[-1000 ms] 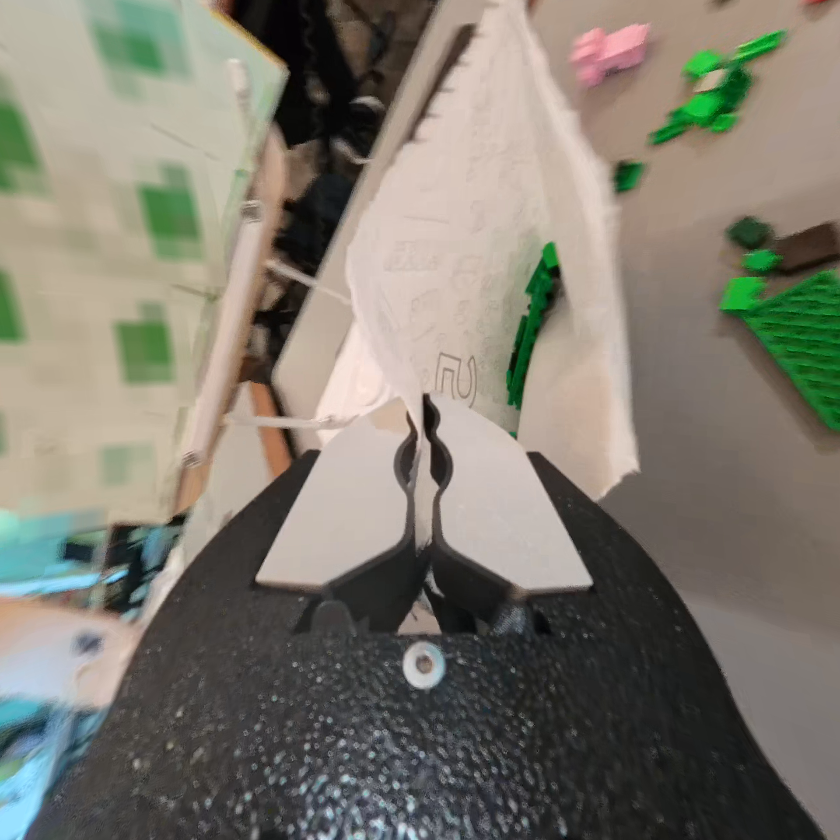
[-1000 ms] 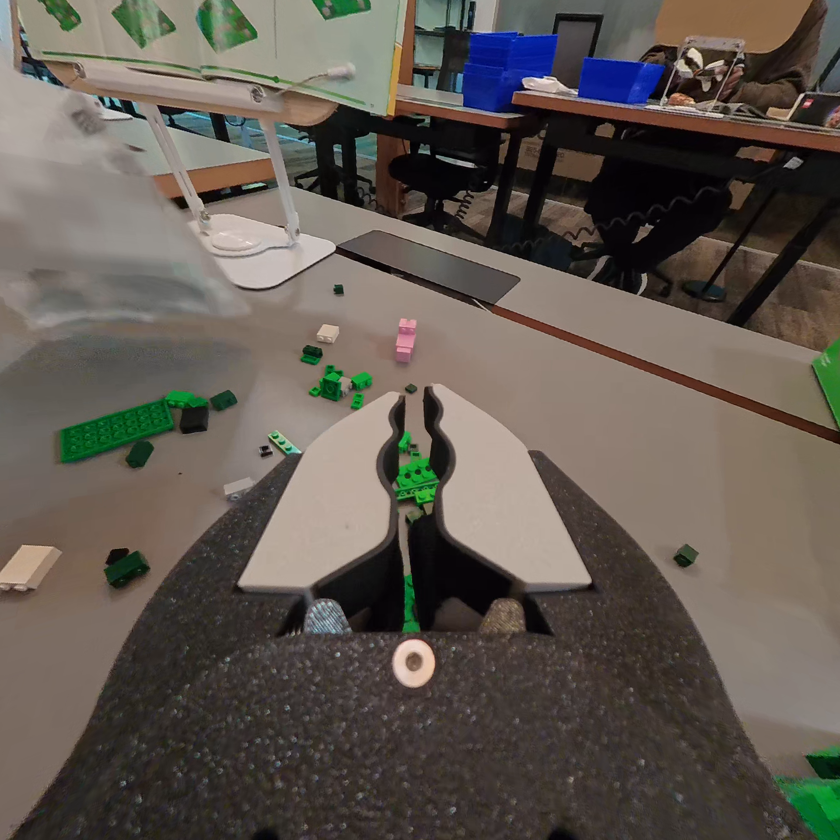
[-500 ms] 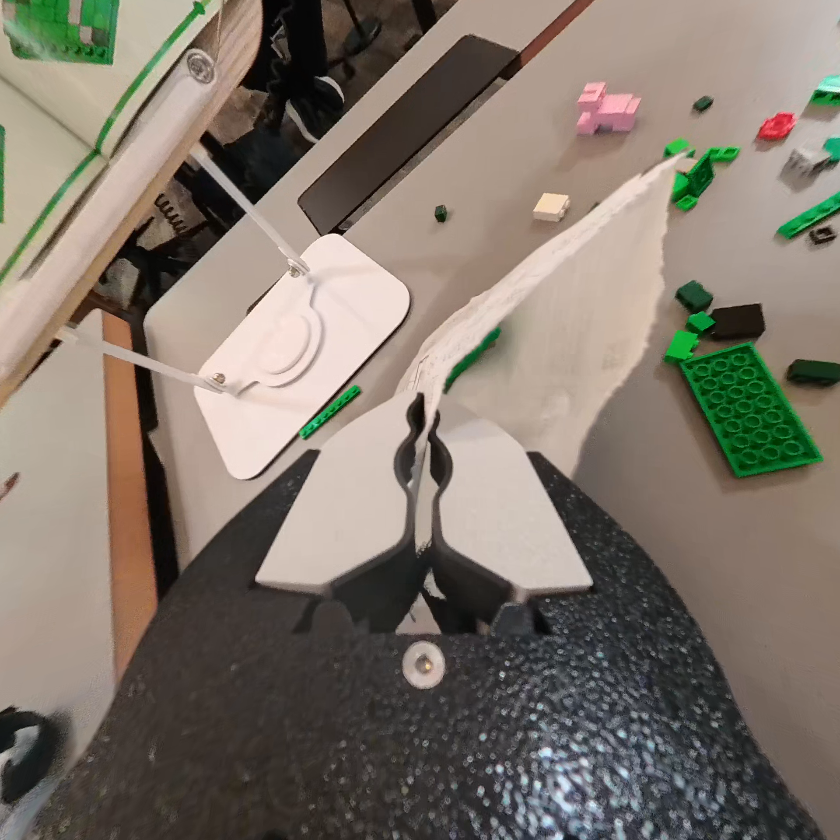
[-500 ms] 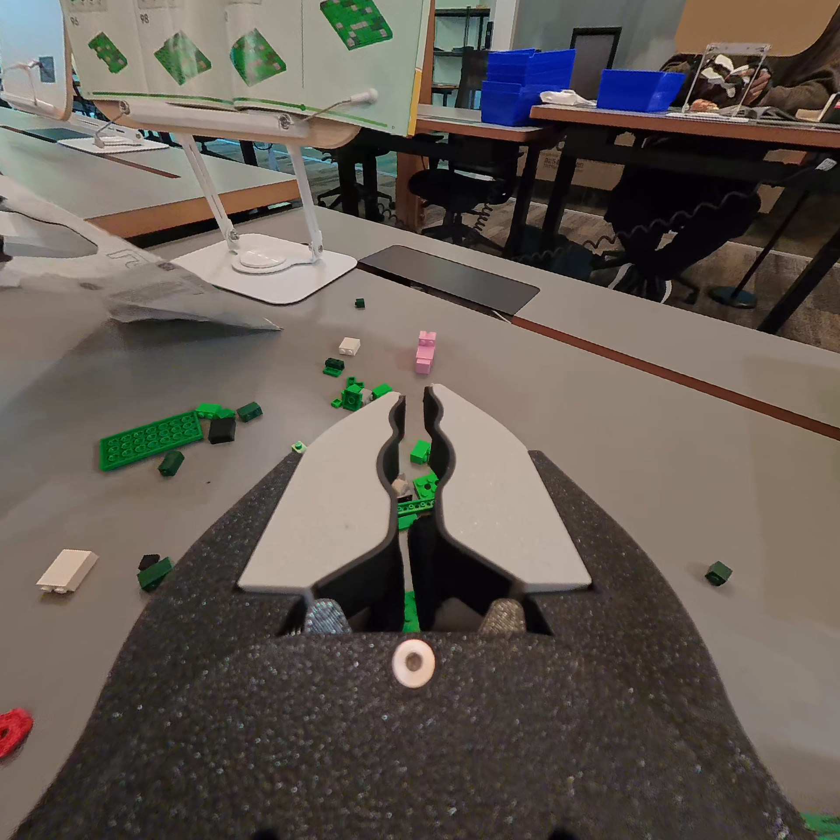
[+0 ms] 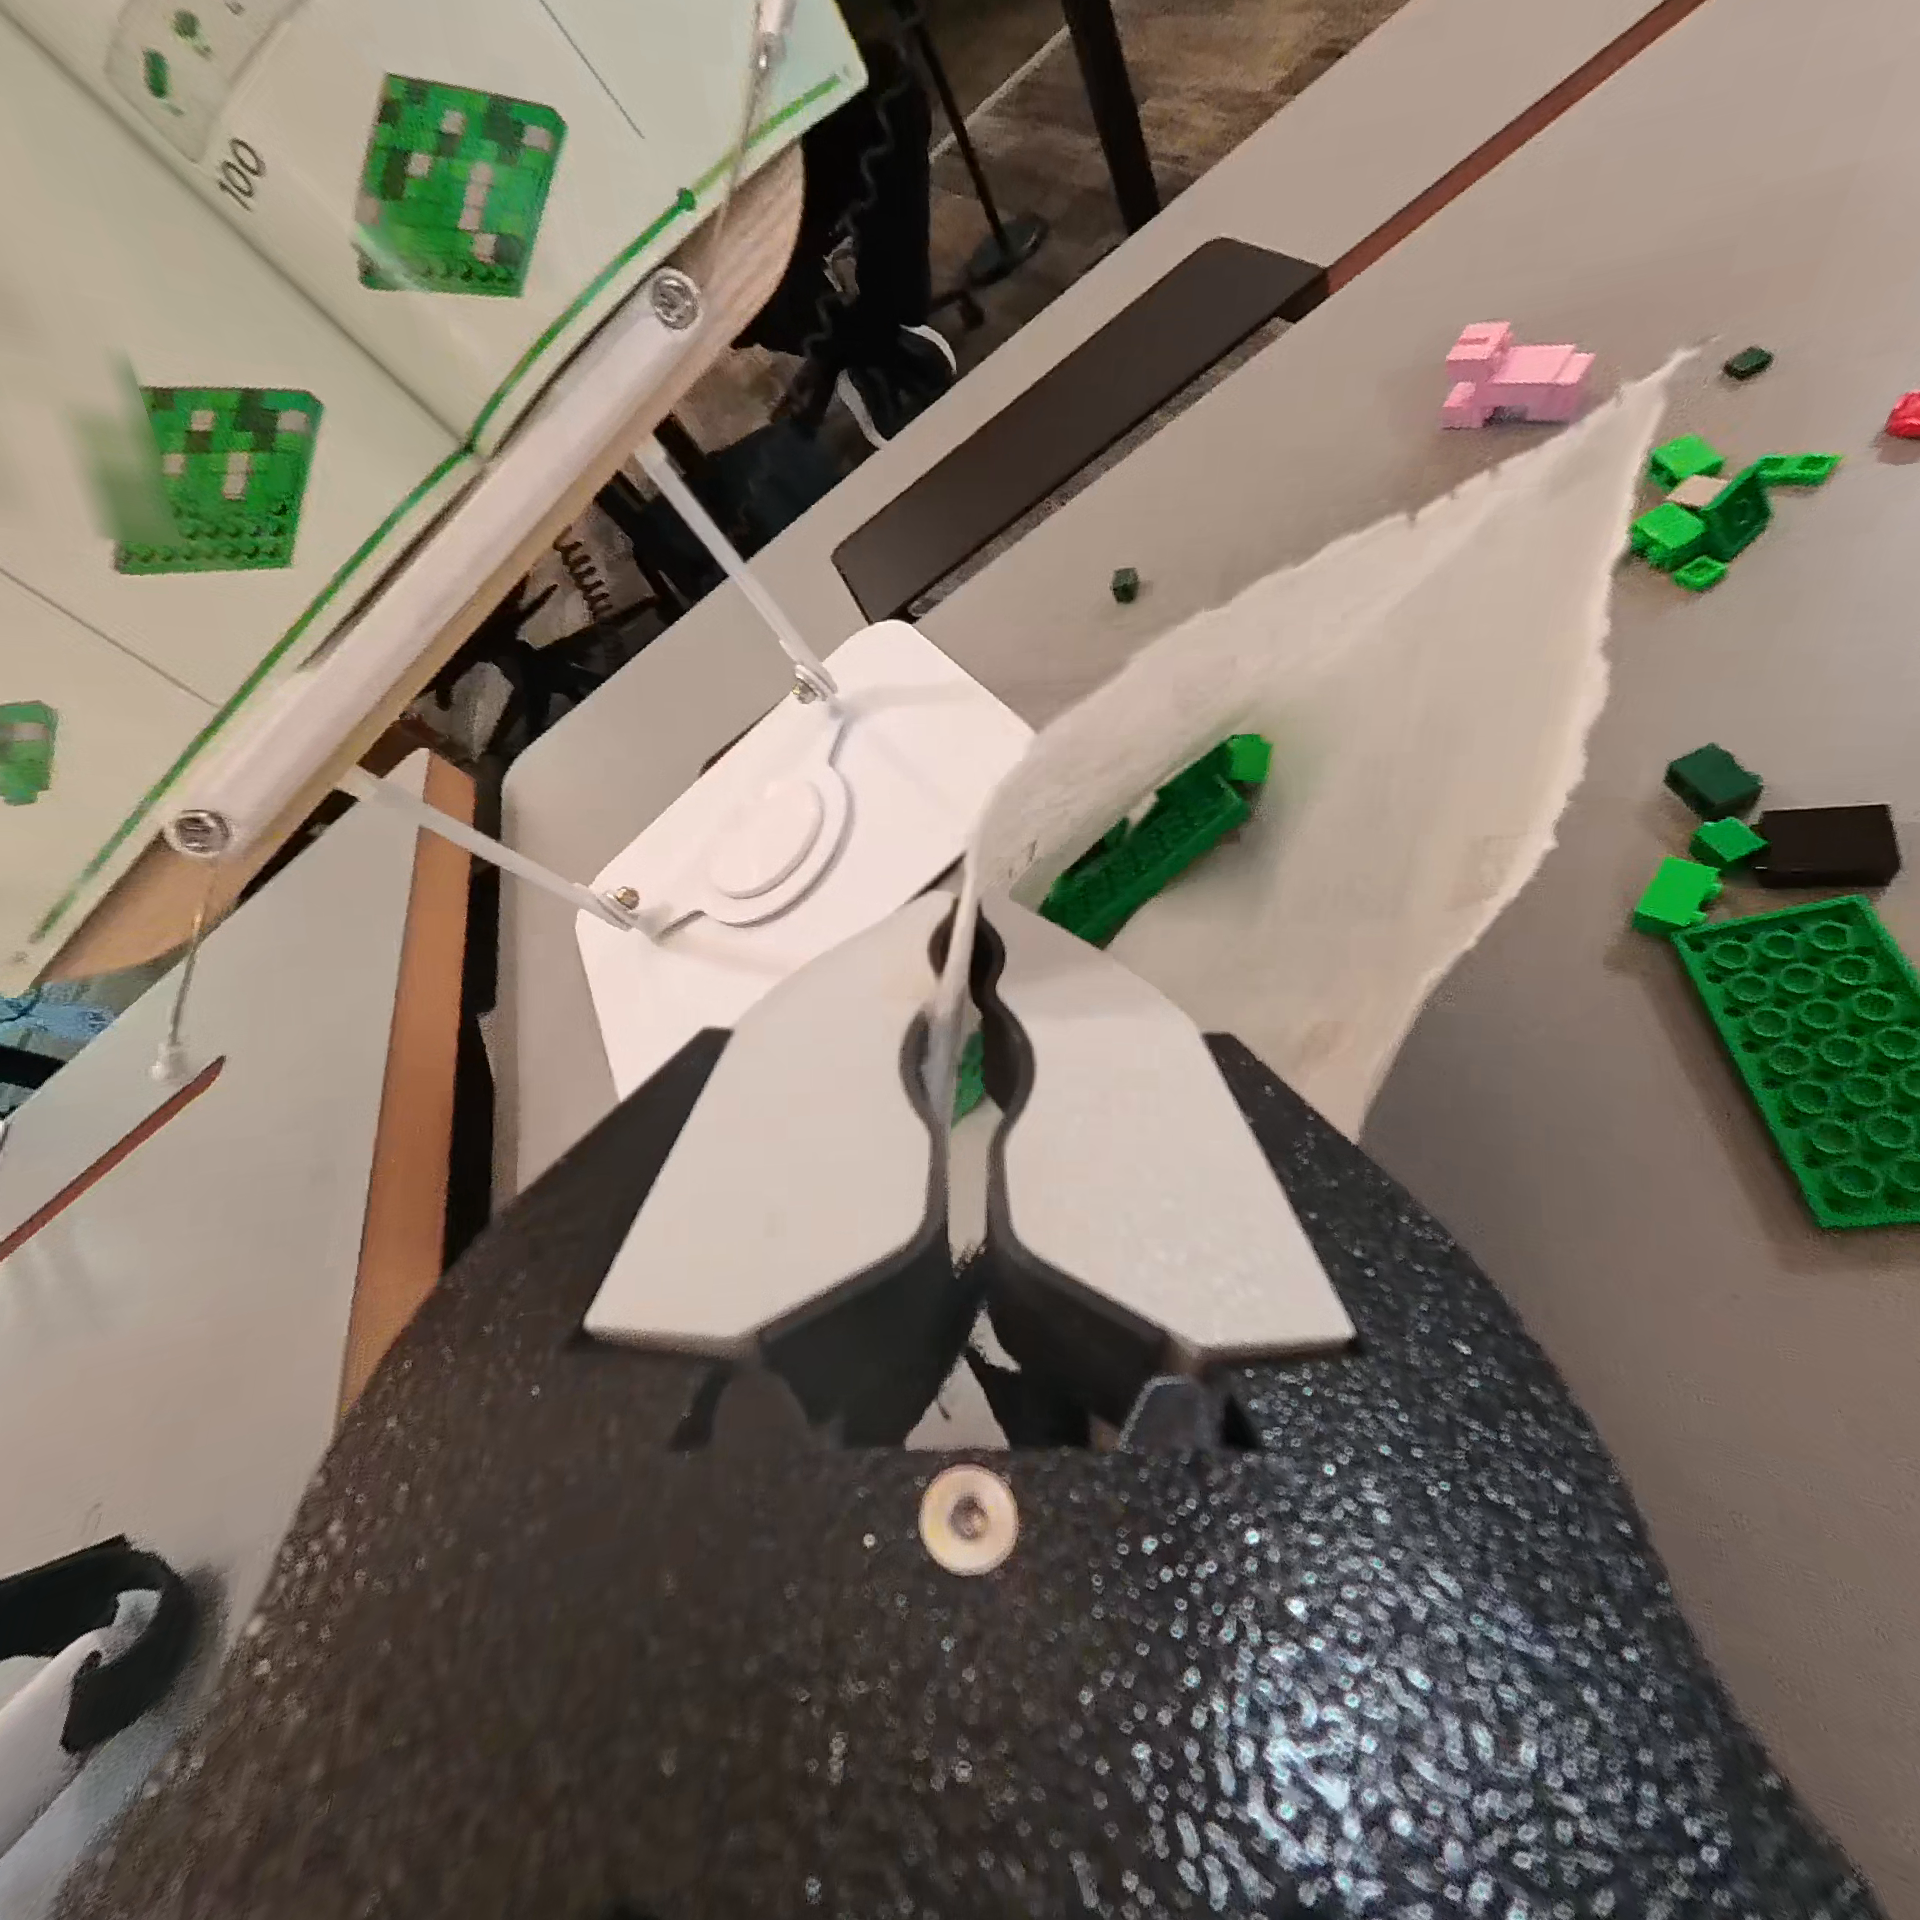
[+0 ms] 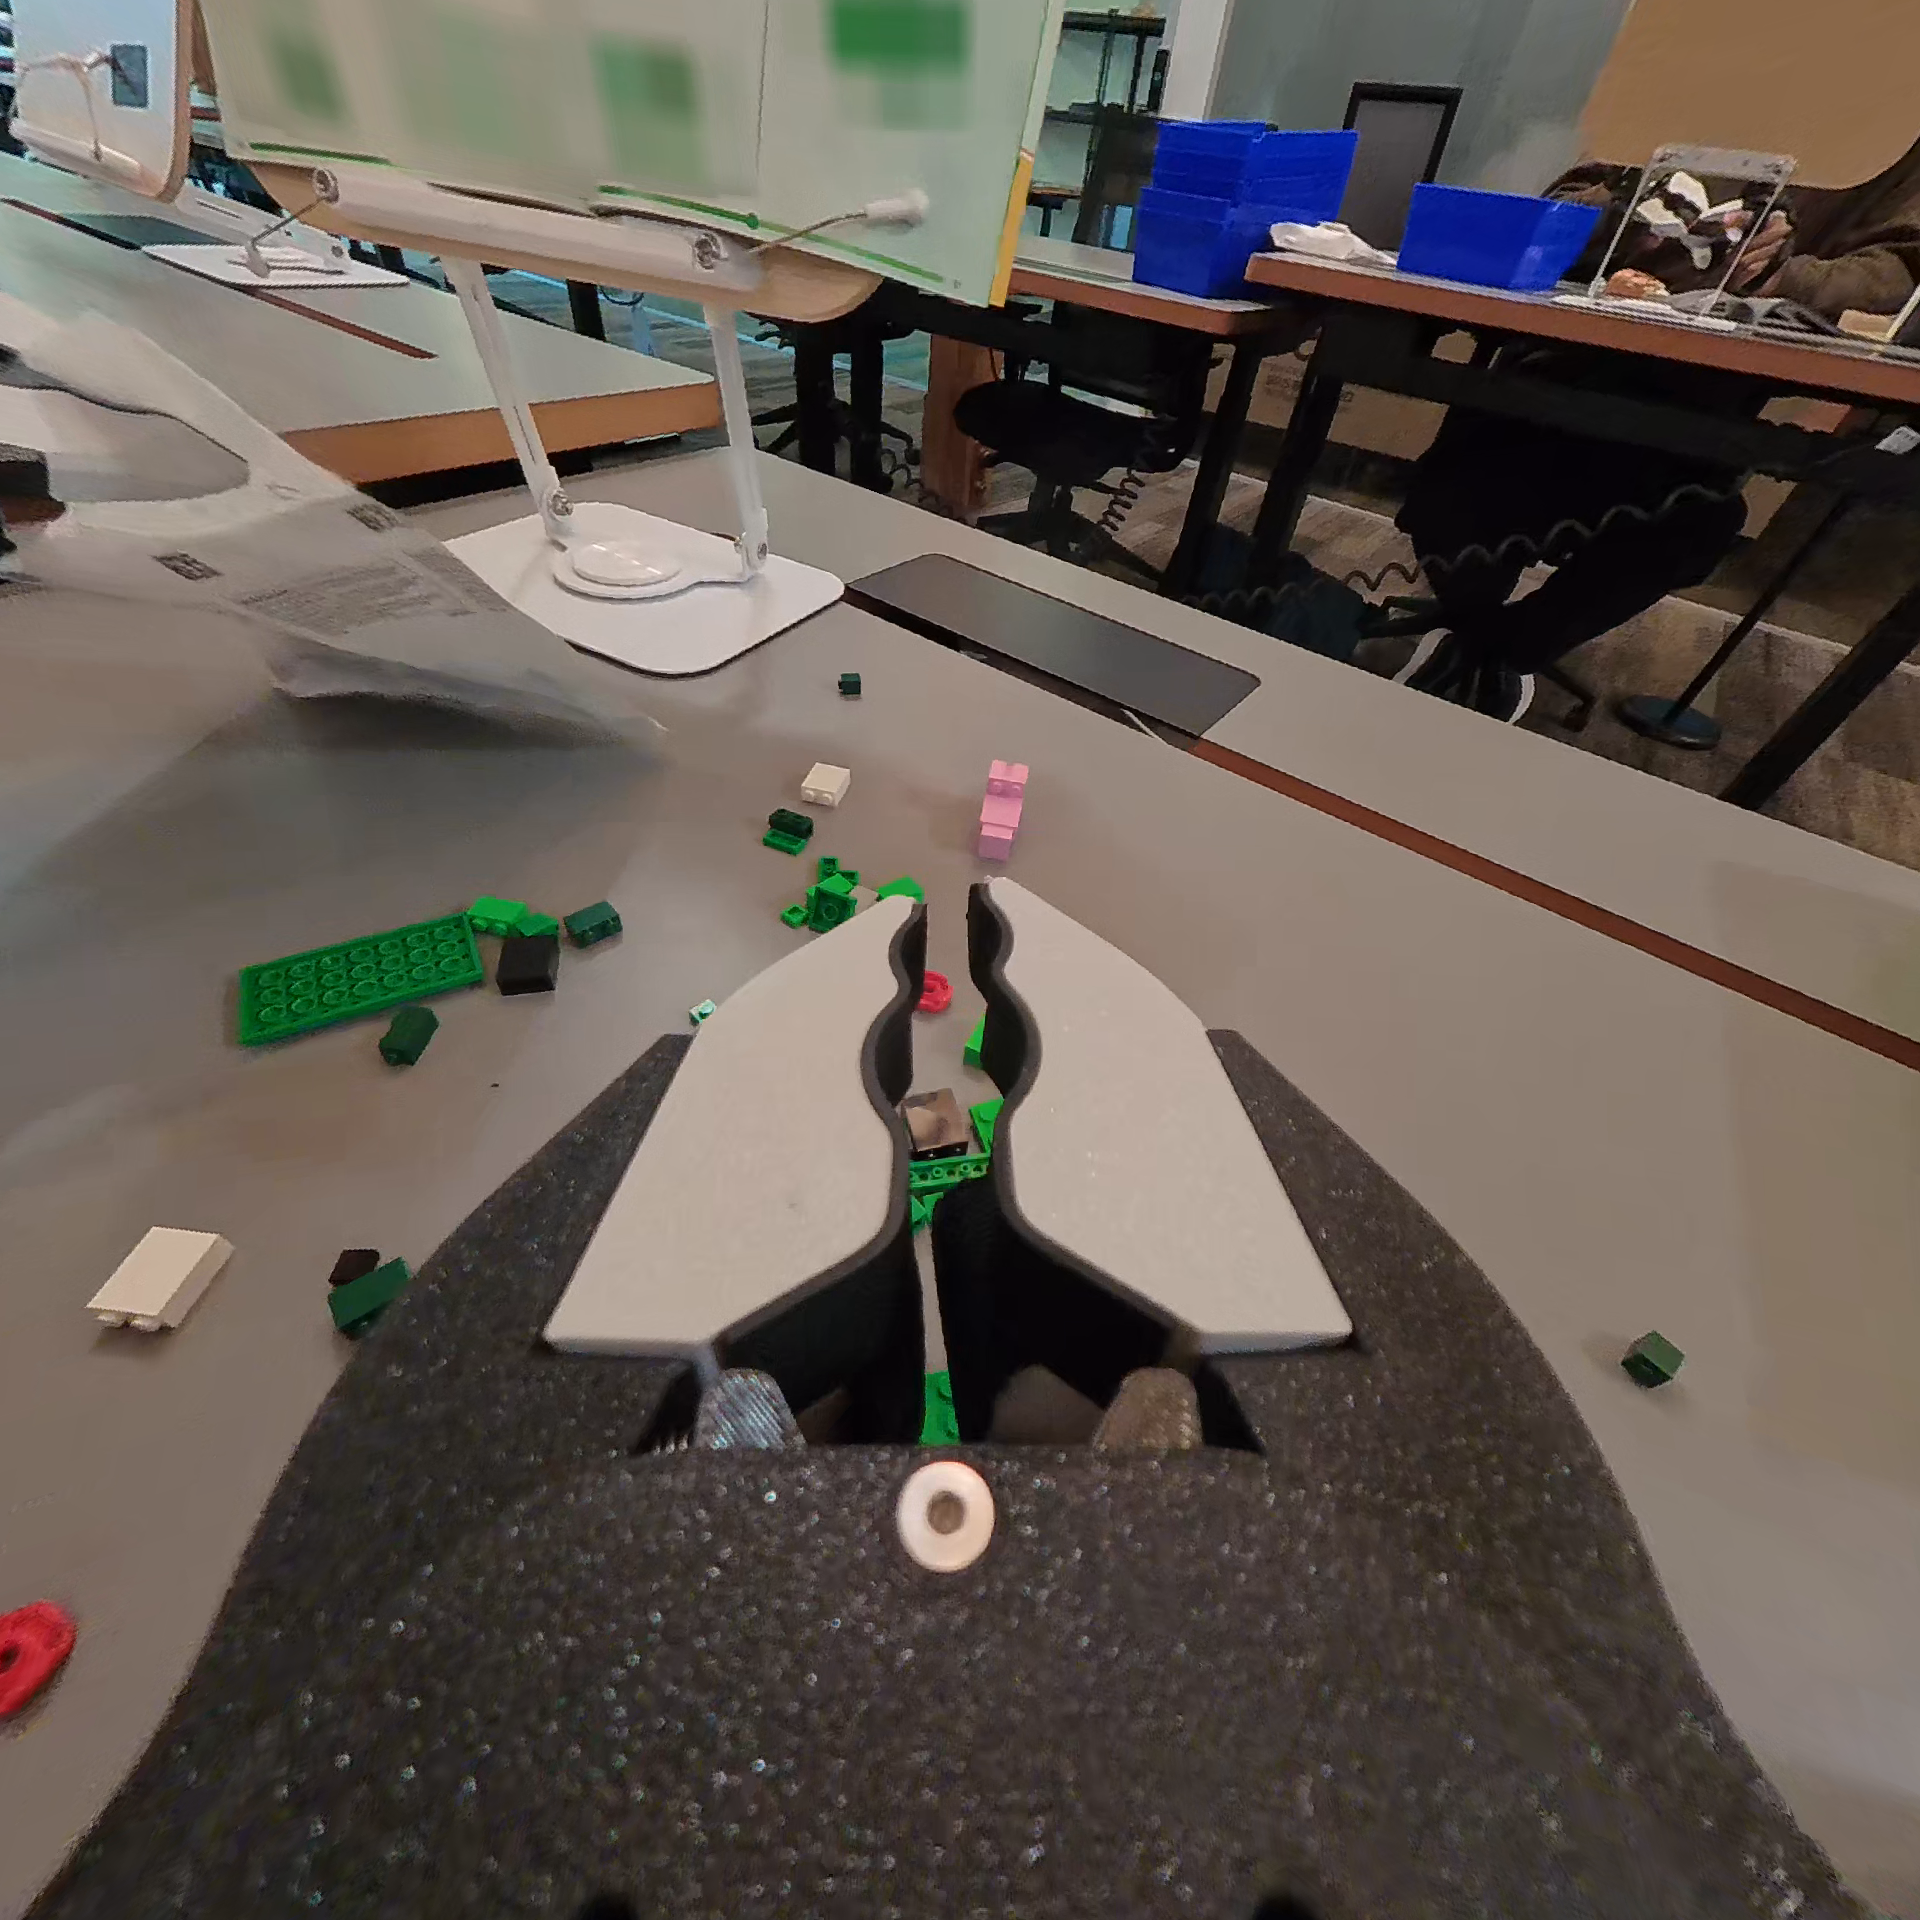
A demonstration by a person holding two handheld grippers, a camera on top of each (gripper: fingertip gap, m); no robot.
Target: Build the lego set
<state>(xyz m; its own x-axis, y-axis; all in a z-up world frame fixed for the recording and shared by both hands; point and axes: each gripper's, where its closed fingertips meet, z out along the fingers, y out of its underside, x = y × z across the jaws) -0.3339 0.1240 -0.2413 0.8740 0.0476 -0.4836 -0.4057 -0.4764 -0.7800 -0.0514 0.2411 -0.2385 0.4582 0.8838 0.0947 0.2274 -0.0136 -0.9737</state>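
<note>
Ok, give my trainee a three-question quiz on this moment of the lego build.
1. True or false: the left gripper is shut on the torn paper bag.
2. Which lies nearest the green baseplate? A) pink pig B) black brick C) blue bins
3. Fill in: the instruction booklet rests on a white ____.

Key: 1 true; 2 B; 3 stand.
</note>
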